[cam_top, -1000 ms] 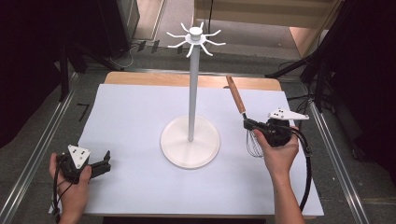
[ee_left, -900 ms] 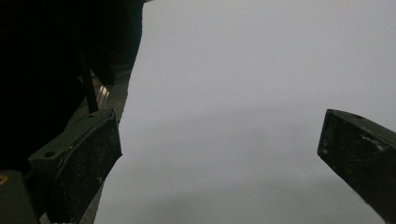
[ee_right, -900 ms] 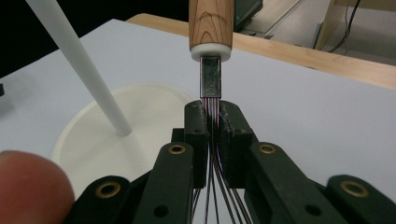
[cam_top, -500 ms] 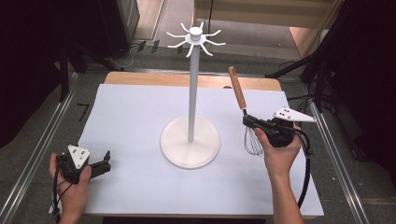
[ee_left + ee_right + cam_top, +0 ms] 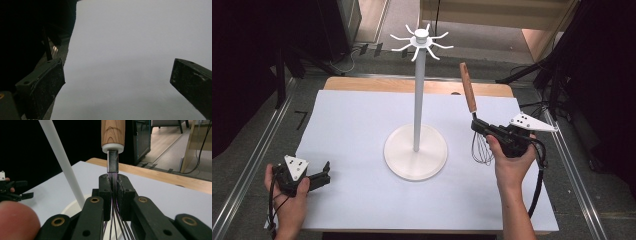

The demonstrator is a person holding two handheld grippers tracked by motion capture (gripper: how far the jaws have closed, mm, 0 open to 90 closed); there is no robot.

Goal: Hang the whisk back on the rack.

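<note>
**Operator:** Holding a wire whisk with a long wooden handle (image 5: 477,125) in my right gripper (image 5: 479,128), I have the two black jaws clamped together on the bundle of thin wires just below the handle. The whisk stands nearly upright, handle up, wire loops hanging down just above the pale grey table sheet (image 5: 352,125), to the right of the white hook stand (image 5: 416,105).

**Listener:** And your other hand?

**Operator:** My left gripper (image 5: 323,176) sits low at the near left corner of the sheet, well apart from the stand. Its jaws are spread wide with nothing between them.

**Listener:** Describe the stand.

**Operator:** A round white base, a tall thin pole, and a ring of curved hooks at the top.
</note>
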